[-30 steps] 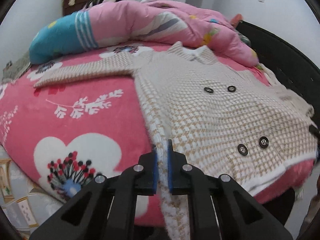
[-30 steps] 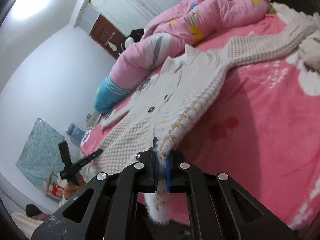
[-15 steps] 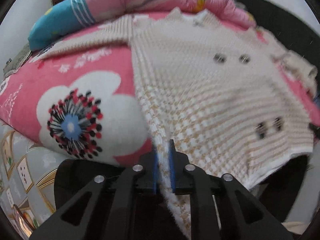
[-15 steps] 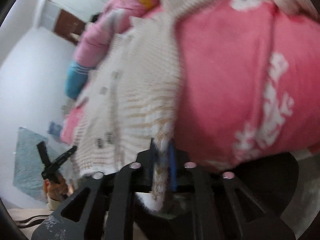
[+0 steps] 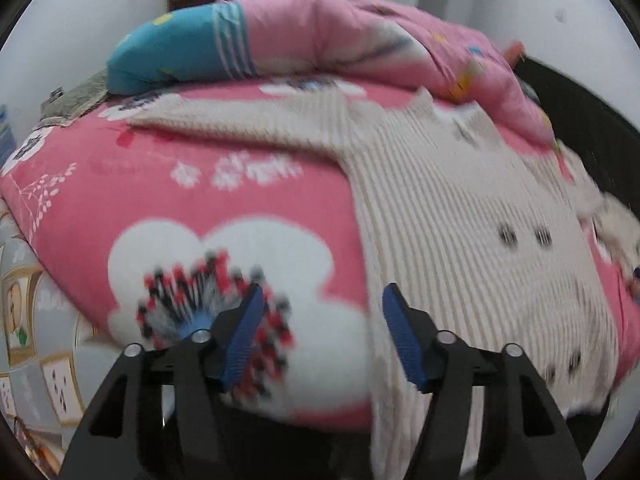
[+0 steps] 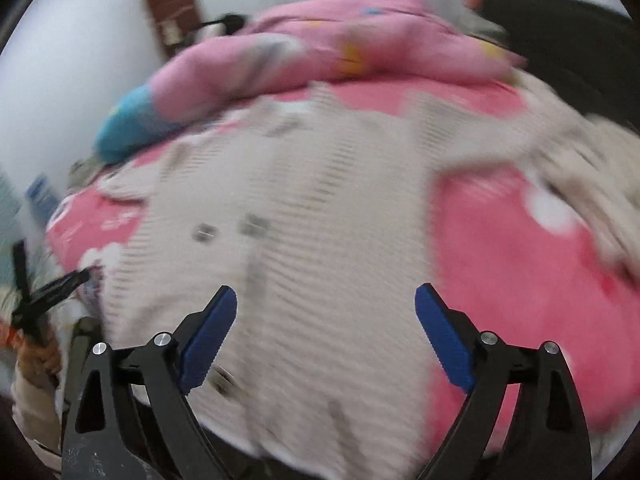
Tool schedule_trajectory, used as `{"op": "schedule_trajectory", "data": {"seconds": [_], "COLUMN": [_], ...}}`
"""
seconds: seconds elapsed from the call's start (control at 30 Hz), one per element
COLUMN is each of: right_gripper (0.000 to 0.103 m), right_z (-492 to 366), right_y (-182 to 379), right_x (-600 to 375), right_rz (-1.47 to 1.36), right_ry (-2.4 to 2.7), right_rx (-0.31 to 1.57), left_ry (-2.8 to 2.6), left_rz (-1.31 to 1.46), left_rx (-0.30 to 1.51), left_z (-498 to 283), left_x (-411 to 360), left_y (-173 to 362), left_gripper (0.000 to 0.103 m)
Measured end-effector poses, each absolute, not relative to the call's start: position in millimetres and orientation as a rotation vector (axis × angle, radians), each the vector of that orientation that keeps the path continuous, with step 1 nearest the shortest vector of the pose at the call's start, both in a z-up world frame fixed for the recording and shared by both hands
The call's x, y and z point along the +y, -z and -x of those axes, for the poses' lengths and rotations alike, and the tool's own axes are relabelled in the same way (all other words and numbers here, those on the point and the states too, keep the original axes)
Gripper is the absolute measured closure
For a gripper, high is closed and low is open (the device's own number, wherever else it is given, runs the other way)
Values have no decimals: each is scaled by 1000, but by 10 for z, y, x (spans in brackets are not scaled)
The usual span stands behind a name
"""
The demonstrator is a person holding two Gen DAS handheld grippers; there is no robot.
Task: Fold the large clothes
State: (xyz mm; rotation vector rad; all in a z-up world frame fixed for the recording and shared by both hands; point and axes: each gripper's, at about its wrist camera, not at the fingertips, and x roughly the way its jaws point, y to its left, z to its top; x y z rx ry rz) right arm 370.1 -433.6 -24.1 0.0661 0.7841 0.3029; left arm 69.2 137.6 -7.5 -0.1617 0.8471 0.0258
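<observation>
Both tools are spread wide and hold nothing. The cardigan (image 5: 460,216) is laid flat on the bed (image 5: 248,196), collar far, hem near: ahead-right of the left tool (image 5: 320,336), directly ahead of the right tool (image 6: 326,332). Hem overhangs the bed edge; bare bedding is left either side for sleeves.

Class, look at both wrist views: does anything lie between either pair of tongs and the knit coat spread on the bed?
Nothing visible does. The left tongs and right tongs both stand open right over the cream knit coat, at its near hem. The pink quilt lies beyond the coat at the far side of the bed.
</observation>
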Motion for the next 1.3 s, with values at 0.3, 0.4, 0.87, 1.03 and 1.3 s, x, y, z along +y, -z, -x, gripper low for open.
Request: {"op": "schedule_trajectory", "data": {"seconds": [0.3,0.4,0.87,1.03,1.3], "right_gripper": [44,53,54,54,54], "right_z": [-4652,-4858,-5065,-4975,-4466], "right_y": [512,644,1040,919,618], "right_x": [-3179,-3059,-2960,-3043,-3557], "right_rz": [-15,-59,-67,-85,-104], "right_ry": [-530,-573,-581,-572,-478], "right_rx": [822,852,944,961,918], "left_ry": [-186,-249,-580,-546,-101], "left_rz": [476,617,285,-18,-423], "left_rx": [847,858,864,658,455], "left_z": [-2021,-2400,-3298,-3094,-2143], "left_x": [2366,2786,3104,2304,180], "left_y": [109,270,438,-278,-835], "left_gripper": [37,37,90,94,94]}}
